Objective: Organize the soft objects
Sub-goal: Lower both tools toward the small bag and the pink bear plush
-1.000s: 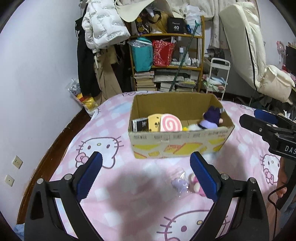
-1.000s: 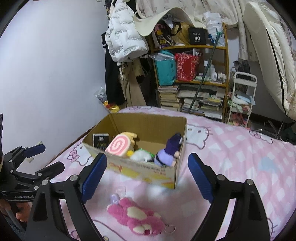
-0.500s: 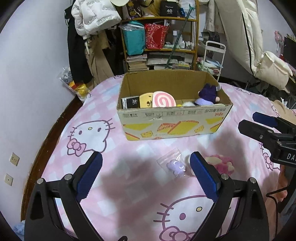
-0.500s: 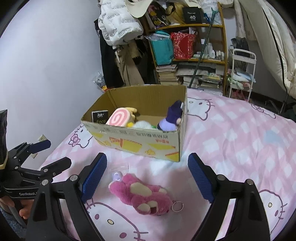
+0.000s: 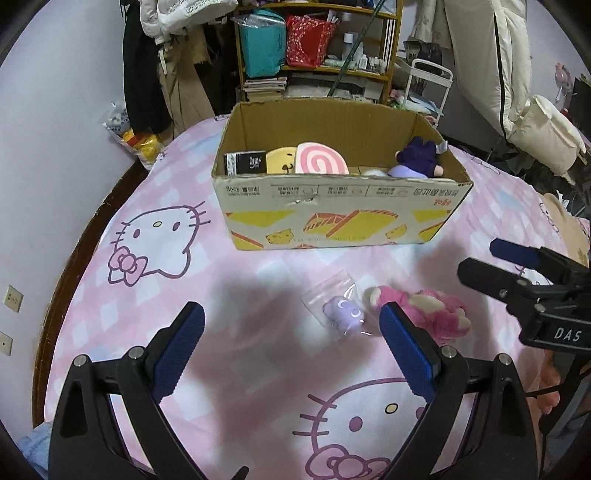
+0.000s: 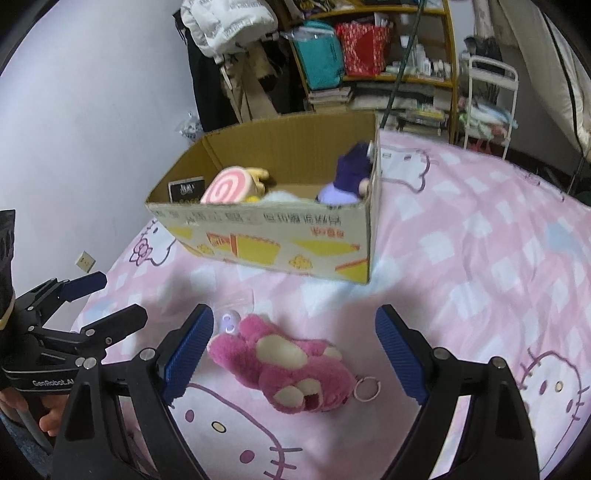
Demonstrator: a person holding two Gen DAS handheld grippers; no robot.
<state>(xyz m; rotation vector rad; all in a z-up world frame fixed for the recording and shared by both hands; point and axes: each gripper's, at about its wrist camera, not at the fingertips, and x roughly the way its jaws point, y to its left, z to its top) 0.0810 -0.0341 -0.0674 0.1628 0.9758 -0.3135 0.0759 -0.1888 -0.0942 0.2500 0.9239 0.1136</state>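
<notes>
Pink checked bedspread [image 5: 258,288] with cat-face prints, seen from both wrist views; cardboard box [image 5: 340,210] standing open on it, yellow pictures along the near wall. Inside the box: a pink swirl cushion [image 5: 322,162] leaning against a yellow plush [image 5: 281,162], a small black carton [image 5: 246,163] upright at the left end, a purple plush [image 5: 417,158] at the right end, something white between them, too hidden to name. On the bedspread in front of the box, well apart from it: a pink bear [image 6: 291,363] lying flat with pale patches and a metal key ring [image 6: 365,388] at its lower end, and just beside its head a small lilac toy [image 5: 343,312] in a clear bag [image 5: 328,291], touching or nearly so. Left gripper [image 5: 291,349] spread wide above bare bedspread, nothing between the blue pads, lilac toy just inside the right pad. Right gripper [image 6: 293,350] likewise spread wide, pads clear of everything, bear lying below and between them, nearer the left pad. In the right view, left gripper seen at the lower left edge with part of a hand [image 6: 51,417] under it. Behind the bed: a shelf [image 6: 388,55] crowded with bags and books, hanging coats [image 6: 229,33], a white cart [image 6: 487,99]
</notes>
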